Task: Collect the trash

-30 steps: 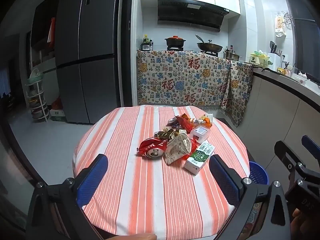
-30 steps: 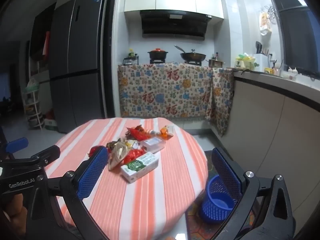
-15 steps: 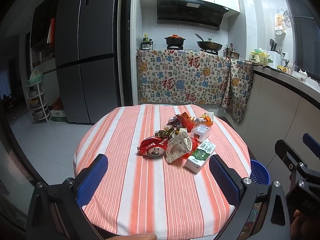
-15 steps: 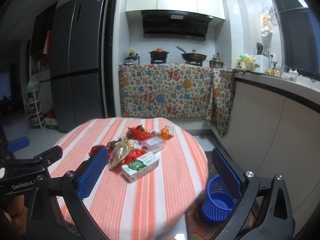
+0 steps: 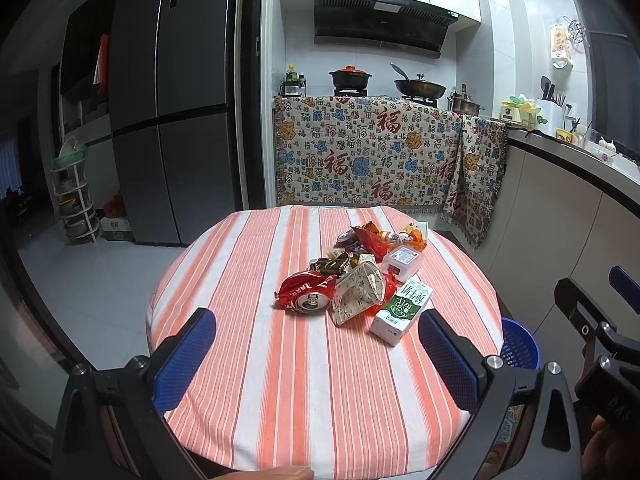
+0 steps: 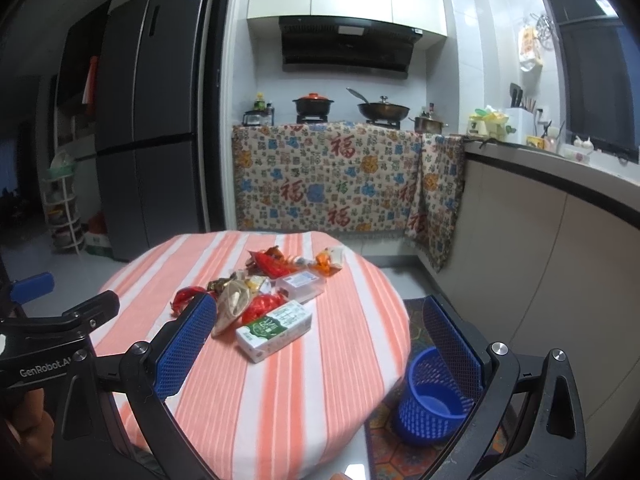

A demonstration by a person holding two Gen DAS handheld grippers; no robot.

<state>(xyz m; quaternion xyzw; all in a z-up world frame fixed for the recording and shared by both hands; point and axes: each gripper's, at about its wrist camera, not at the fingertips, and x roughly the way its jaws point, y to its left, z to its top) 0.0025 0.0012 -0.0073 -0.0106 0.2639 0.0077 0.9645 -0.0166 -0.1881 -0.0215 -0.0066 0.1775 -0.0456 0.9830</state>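
Observation:
A pile of trash lies on the round striped table [image 5: 280, 380]: a crushed red can [image 5: 306, 294], a patterned paper bag [image 5: 356, 292], a green-and-white milk carton [image 5: 402, 310], a clear plastic box [image 5: 402, 259] and several wrappers [image 5: 372, 238]. The carton [image 6: 274, 330], box [image 6: 300, 282] and bag [image 6: 232, 306] also show in the right wrist view. My left gripper [image 5: 316, 354] is open and empty above the table's near edge. My right gripper [image 6: 316, 344] is open and empty, at the table's right side. A blue mesh bin [image 6: 434, 398] stands on the floor right of the table.
A tall fridge [image 5: 176, 120] stands back left. A stove counter draped in patterned cloth [image 5: 380, 152] is behind the table. A counter [image 6: 560, 208] runs along the right. A wire rack [image 5: 74, 200] stands far left. The blue bin also shows in the left wrist view [image 5: 518, 344].
Both grippers have drifted slightly; the views shift a little. The trash has not moved and both grippers stay open.

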